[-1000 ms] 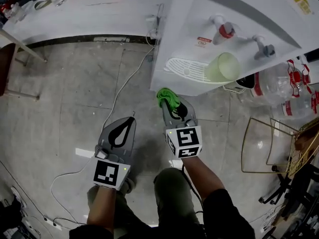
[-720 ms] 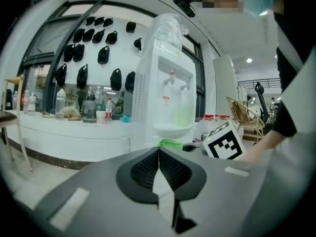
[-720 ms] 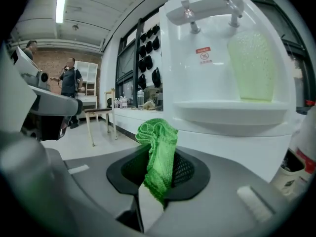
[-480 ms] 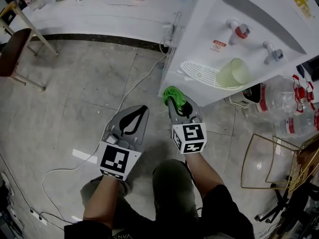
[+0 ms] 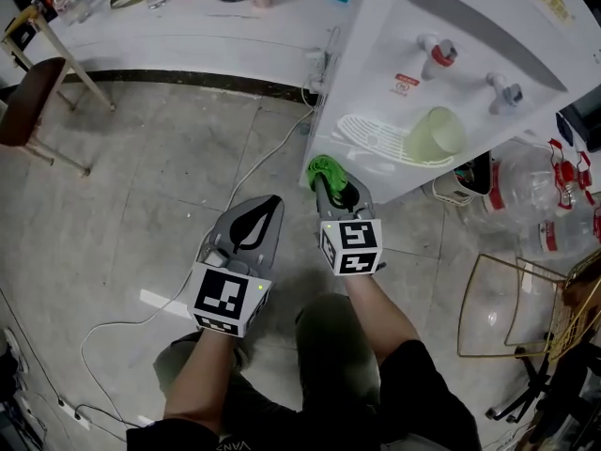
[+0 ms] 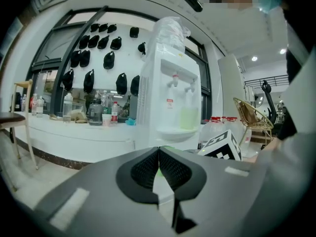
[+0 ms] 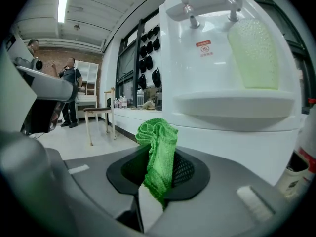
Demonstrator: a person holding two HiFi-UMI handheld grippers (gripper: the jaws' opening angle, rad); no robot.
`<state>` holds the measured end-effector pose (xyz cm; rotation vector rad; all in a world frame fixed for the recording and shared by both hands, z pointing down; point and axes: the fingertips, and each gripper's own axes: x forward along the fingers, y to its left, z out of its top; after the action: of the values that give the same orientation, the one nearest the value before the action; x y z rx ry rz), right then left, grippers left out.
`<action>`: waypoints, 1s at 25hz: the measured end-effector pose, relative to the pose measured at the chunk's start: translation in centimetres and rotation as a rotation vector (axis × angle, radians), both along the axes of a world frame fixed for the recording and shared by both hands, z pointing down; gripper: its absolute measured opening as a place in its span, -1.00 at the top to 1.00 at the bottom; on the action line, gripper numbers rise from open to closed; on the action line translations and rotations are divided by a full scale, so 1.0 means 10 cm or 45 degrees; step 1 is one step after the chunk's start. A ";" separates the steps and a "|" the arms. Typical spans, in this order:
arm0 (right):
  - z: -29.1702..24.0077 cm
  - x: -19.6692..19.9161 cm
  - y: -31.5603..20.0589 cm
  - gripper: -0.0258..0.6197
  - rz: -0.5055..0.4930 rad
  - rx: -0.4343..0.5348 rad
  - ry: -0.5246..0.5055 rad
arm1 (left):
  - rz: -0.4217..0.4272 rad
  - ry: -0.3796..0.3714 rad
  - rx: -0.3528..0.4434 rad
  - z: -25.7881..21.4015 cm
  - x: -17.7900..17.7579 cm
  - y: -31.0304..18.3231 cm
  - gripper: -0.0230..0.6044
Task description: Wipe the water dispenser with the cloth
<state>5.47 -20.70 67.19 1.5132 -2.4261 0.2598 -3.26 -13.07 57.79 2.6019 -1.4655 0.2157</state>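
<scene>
- Left tool: jaws together, nothing between them, above the floor.
- Right tool: clamped on the green cloth, which bunches past its tips.
- Water dispenser: just beyond the cloth, seemingly untouched.

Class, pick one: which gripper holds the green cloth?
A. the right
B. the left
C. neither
A: the cloth is pinched between the jaws of the right gripper, while the left gripper is shut on nothing.
</scene>
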 end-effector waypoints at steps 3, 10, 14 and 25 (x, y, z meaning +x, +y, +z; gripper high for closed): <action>0.02 -0.04 -0.15 0.63 0.008 0.004 0.027 | 0.003 -0.003 -0.017 0.04 0.04 0.02 0.92; 0.03 0.00 -0.35 0.63 0.026 -0.005 0.087 | 0.041 -0.025 0.016 -0.09 0.07 0.08 0.92; 0.03 0.18 -0.30 0.62 0.040 -0.020 0.053 | 0.036 -0.039 -0.020 -0.02 0.05 0.10 0.92; 0.05 1.74 -0.09 0.62 0.292 -0.086 0.102 | 0.118 -0.074 0.000 0.02 0.31 0.07 0.92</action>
<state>22.88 -21.59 67.72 1.7368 -2.1614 0.3164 -0.20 -12.35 58.04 2.6874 -1.3640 0.3041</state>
